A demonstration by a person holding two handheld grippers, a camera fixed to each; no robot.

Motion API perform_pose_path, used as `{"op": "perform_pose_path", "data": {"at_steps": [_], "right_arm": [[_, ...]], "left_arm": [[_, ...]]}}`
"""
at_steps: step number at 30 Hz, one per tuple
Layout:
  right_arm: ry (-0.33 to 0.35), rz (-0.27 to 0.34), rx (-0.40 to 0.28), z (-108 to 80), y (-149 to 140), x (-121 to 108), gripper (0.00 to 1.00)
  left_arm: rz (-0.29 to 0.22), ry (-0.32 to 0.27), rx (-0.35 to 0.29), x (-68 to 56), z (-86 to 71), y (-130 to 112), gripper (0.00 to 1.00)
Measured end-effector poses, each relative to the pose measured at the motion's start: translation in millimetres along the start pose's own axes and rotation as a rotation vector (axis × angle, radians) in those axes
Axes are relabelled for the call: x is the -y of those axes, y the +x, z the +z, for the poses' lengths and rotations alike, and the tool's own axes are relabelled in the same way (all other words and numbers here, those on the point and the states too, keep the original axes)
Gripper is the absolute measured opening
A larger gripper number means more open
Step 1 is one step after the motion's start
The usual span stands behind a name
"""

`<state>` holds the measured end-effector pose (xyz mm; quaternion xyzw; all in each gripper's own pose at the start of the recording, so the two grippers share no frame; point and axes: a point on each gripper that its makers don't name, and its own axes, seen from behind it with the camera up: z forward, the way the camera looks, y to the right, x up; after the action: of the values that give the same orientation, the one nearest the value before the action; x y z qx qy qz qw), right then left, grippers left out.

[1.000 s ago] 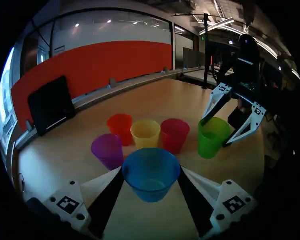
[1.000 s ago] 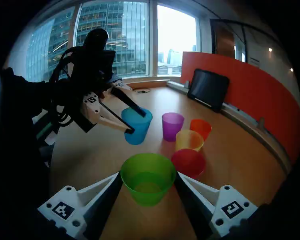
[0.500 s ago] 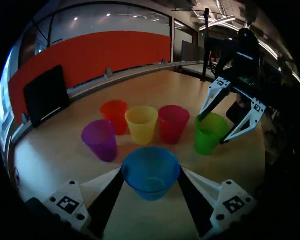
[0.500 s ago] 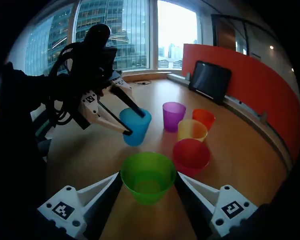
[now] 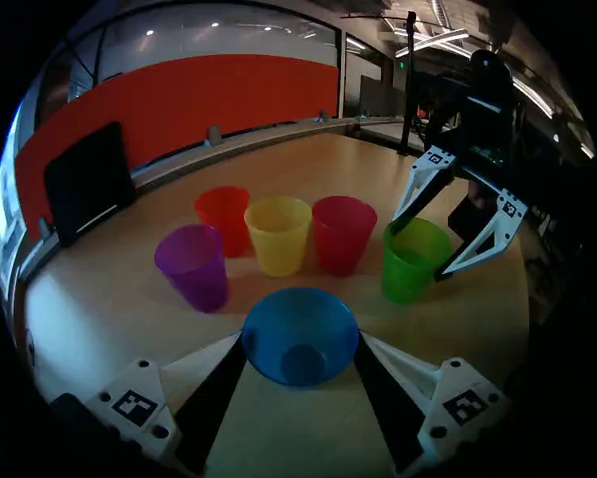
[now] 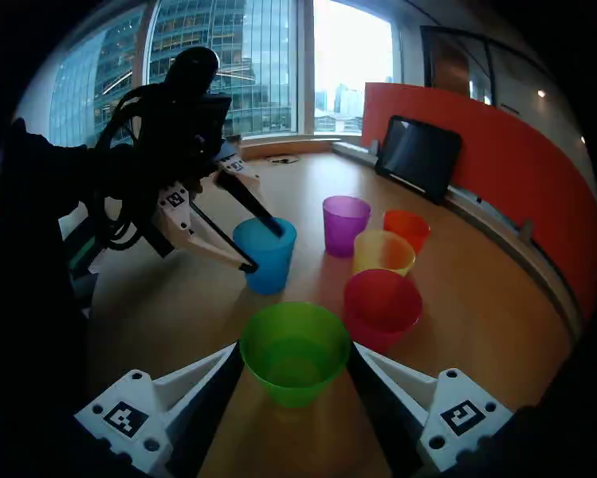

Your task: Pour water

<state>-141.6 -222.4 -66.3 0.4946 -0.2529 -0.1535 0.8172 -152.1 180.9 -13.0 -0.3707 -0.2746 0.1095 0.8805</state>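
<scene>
blue cup: pointing mouth up, long axis running near vertical; slight lean being hard to judge in the right gripper view
green cup: pointing mouth up too, axis running near vertical
left gripper: fingers spreading about one cup wide, pressing on both sides of the blue cup just under the rim
right gripper: fingers doing the same on the green cup
location: blue cup sitting at the near side of the bench, closest to the purple cup; green cup sitting just beside the red cup
row: orange cup, yellow cup and red cup standing side by side, purple standing just in front of orange
hidden: not telling whether either held cup is resting on the bench or hanging just above it; water level not reading through the dim plastic; holding hands disappearing into dark silhouette
look: translucent plastic, tapering toward the base; blue cup showing a darker disc at the bottom
background: black panel leaning against the red wall
</scene>
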Motion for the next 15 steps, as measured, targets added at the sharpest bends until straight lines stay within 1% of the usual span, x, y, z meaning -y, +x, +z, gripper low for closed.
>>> {"op": "perform_pose_path", "data": {"at_steps": [5,11,15], "right_arm": [[0.000,-0.001,0.001,1.9,-2,1,0.92],[-0.008,-0.006,0.003,3.6,-5,1,0.92],[-0.012,-0.006,0.003,3.3,-6,1,0.93]], "left_arm": [[0.011,0.006,0.012,0.6,-1.0,-5,0.89],[0.028,0.026,0.025,3.4,-2.1,-10,0.92],[0.024,0.030,0.029,3.1,-4.1,-11,0.98]]}}
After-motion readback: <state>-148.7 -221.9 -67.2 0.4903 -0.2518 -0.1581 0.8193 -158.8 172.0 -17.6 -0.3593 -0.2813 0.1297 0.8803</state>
